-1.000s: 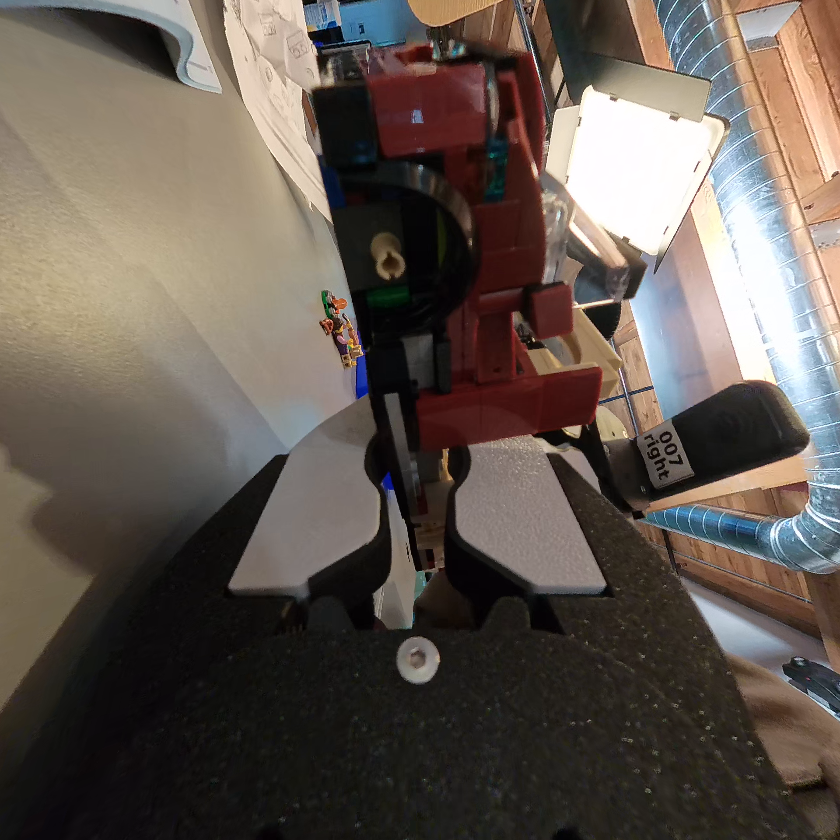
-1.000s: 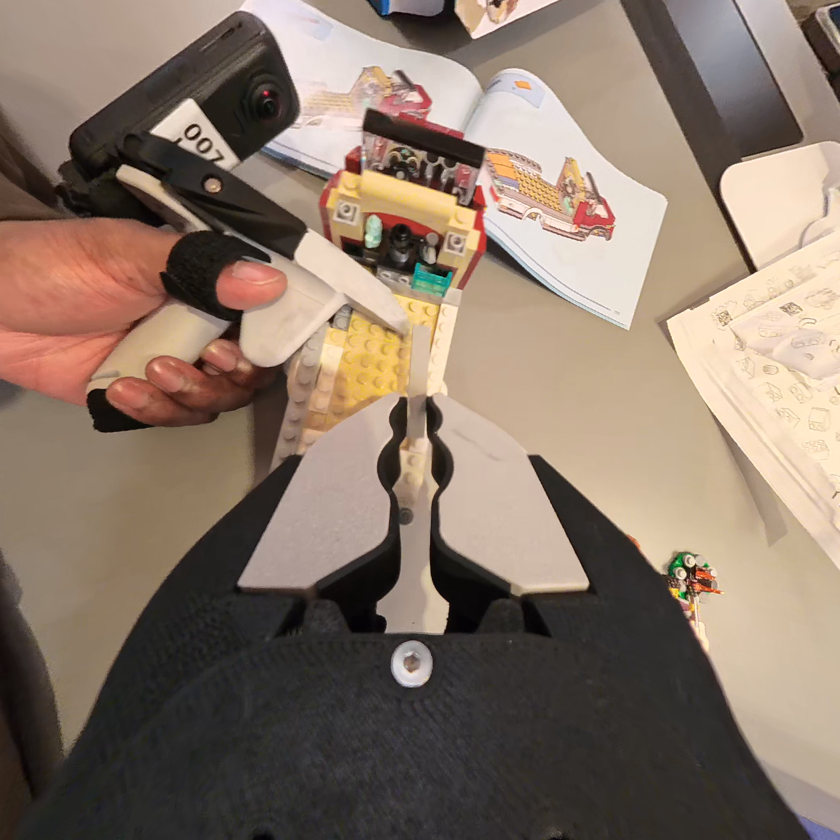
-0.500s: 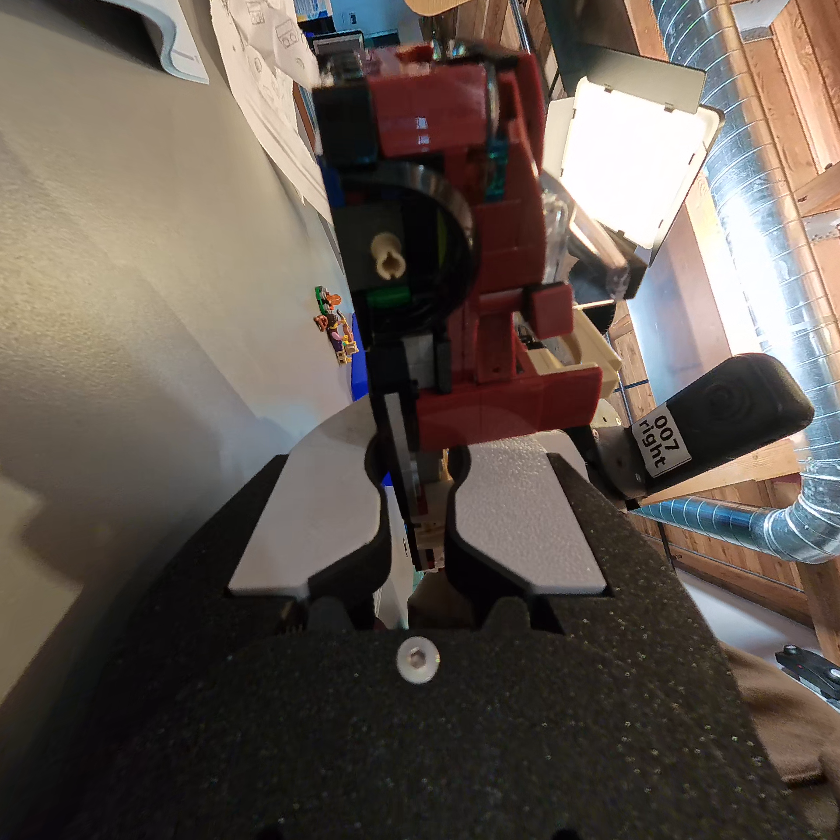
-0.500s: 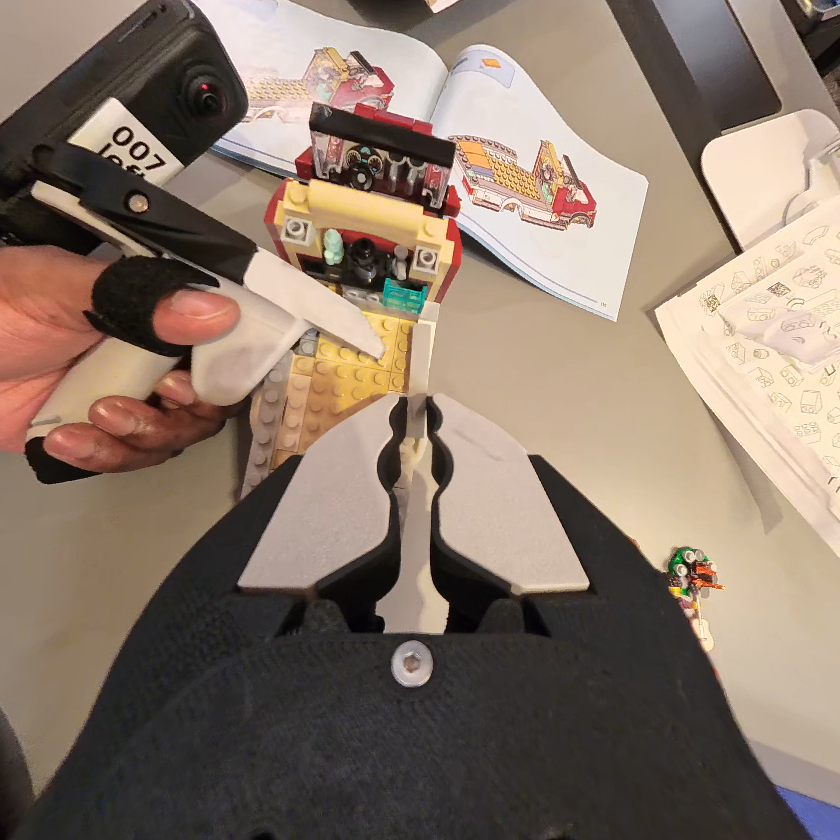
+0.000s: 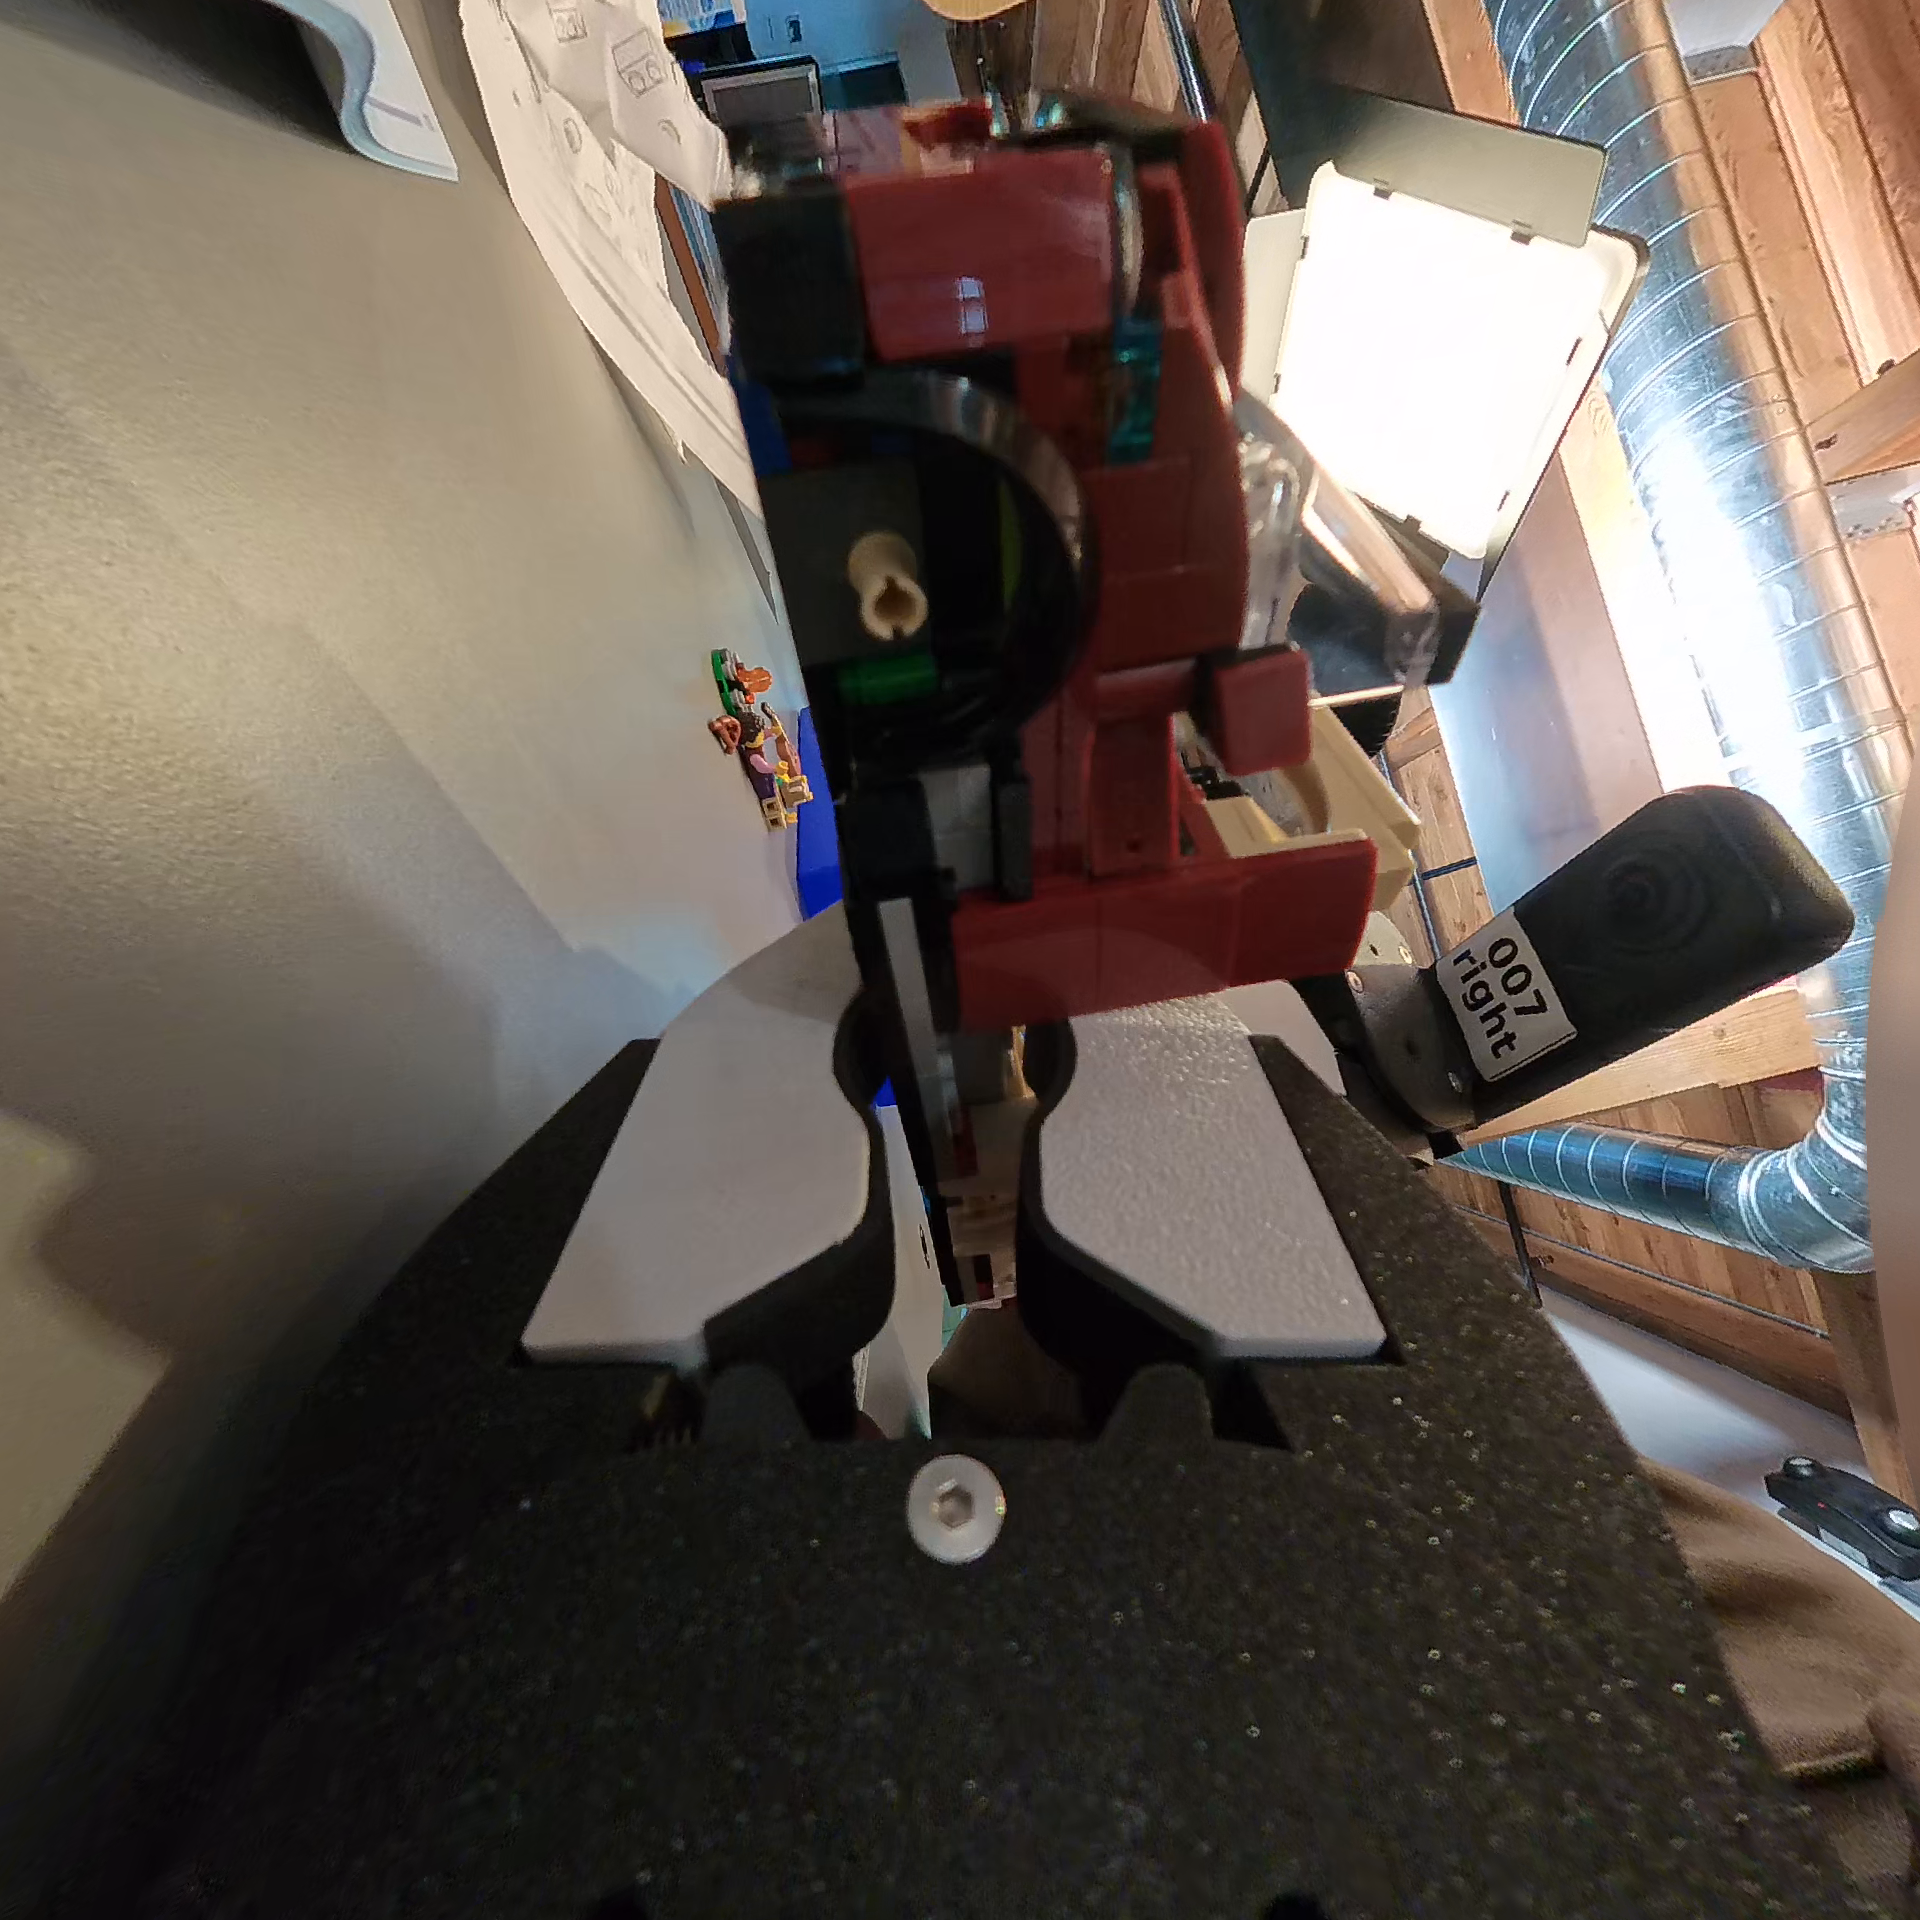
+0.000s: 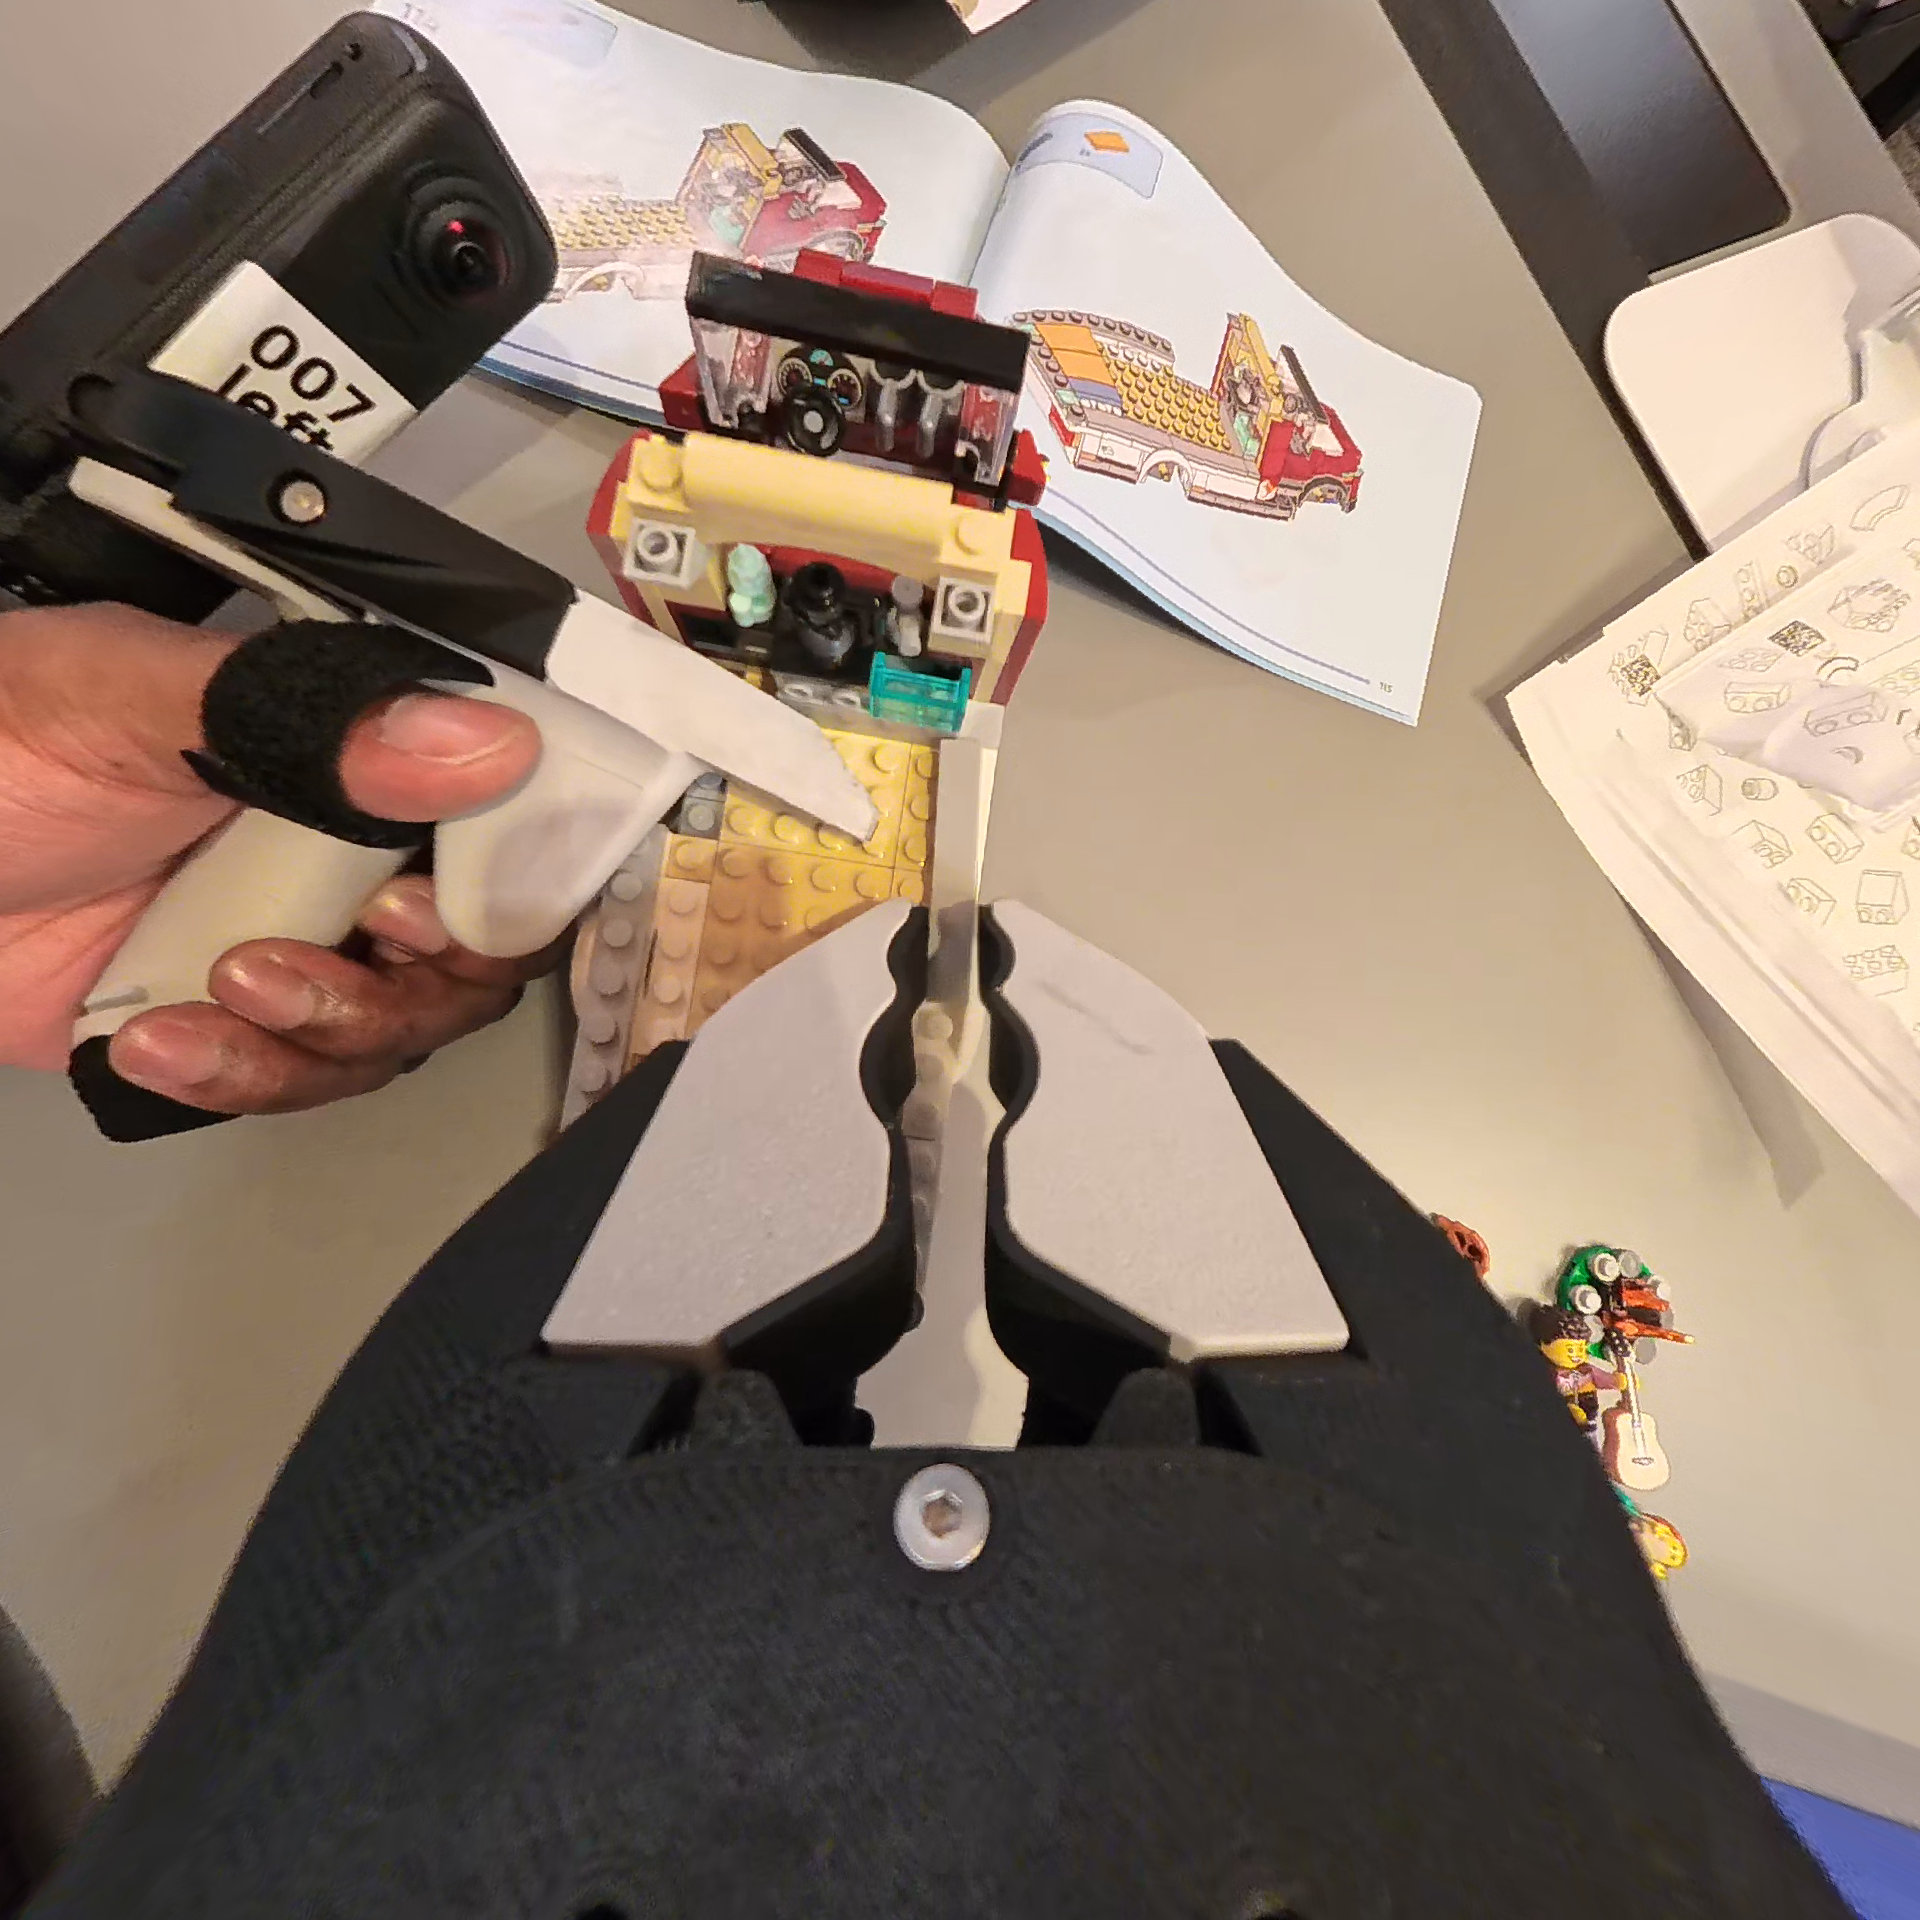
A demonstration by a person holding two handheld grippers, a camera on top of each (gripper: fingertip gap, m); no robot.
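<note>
Looking along my left gripper (image 5: 951,1049), I see its jaws clamped on the floor edge of the red toy truck (image 5: 1049,582), steadying it above the grey table (image 5: 312,727).

My right gripper (image 6: 951,935) pinches the truck's thin white side wall (image 6: 971,821), near the open booklet (image 6: 1195,312).

A workshop-like studio: bare ribbed silver metal ducting (image 5: 1704,436) runs along reddish wood-plank walls (image 5: 1860,156), a bright rectangular light panel (image 5: 1444,343) stands beyond the grey counter (image 6: 1299,883) strewn with open building-brick instruction booklets (image 6: 1143,343).
</note>
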